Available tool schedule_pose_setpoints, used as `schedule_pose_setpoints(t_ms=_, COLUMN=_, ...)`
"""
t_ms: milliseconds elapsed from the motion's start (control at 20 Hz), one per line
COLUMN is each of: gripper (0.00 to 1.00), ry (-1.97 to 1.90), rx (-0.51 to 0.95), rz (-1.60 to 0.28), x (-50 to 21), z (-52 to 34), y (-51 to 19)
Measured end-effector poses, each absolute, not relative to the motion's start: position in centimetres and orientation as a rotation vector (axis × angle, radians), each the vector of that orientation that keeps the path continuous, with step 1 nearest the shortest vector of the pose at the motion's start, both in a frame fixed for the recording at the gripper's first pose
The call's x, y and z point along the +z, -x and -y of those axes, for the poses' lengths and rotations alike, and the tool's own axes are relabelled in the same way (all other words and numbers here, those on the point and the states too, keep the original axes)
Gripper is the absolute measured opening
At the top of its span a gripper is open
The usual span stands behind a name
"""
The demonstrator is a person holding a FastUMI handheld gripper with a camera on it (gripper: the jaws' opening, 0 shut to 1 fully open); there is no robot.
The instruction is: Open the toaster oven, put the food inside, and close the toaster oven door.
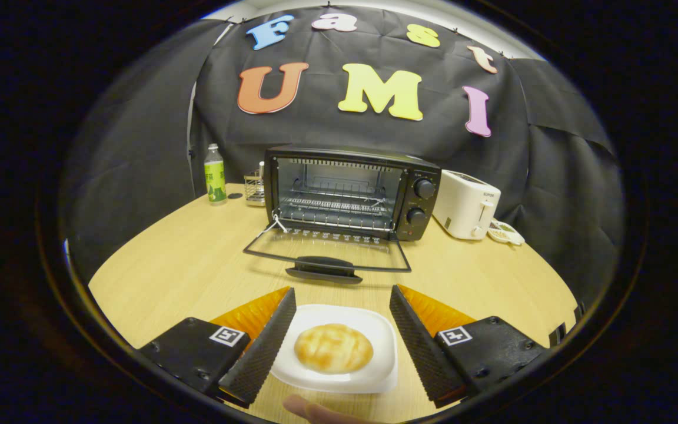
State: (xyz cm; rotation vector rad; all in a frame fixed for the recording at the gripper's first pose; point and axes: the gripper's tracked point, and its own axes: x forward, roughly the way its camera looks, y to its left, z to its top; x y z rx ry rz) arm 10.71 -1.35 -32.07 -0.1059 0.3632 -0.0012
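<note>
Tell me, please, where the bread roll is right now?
In the gripper view, the bread roll lies on a white plate on the wooden table, between the open gripper's fingers, in front of the toaster oven's lowered door.

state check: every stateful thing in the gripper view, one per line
toaster oven door: fully open, lying flat
toaster oven: cavity holds just its wire rack, no food
bun: on the white plate, between the fingers
gripper: open, fingers either side of the plate, not pressing
bottle: upright, capped
white toaster: lever up
</note>
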Motion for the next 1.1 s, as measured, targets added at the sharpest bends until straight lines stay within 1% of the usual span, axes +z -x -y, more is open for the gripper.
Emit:
schedule_pose_setpoints(t_ms=300, gripper=1.00, ry=0.071, rx=-0.004, rz=-0.504, x=-37.7, z=1.6, y=-9.4)
schedule_pose_setpoints(t_ms=500, gripper=1.00, ry=0.028, rx=-0.019, rz=-0.526, x=-38.7, z=1.7, y=-10.0)
schedule_pose_setpoints(t_ms=600, gripper=1.00, ry=0.020, rx=-0.016, rz=-0.509, x=-38.3, z=1.7, y=-10.0)
schedule_pose_setpoints(t_ms=650, gripper=0.97, ry=0.005, rx=-0.017, rz=-0.508, x=-38.3, z=1.8, y=-9.9)
schedule_pose_setpoints(t_ms=700, gripper=0.90, ry=-0.011, rx=-0.016, rz=-0.513, x=-38.3, z=1.8, y=-9.7)
schedule_pose_setpoints(t_ms=800, gripper=0.83, ry=-0.046, rx=-0.010, rz=-0.525, x=-37.9, z=1.9, y=-9.4)
schedule_pose_setpoints(t_ms=950, gripper=0.79, ry=-0.099, rx=-0.004, rz=-0.499, x=-35.8, z=2.1, y=-9.3)
schedule_pose_setpoints(t_ms=1100, gripper=0.78, ry=-0.194, rx=0.015, rz=-0.467, x=-32.8, z=1.8, y=-9.7)
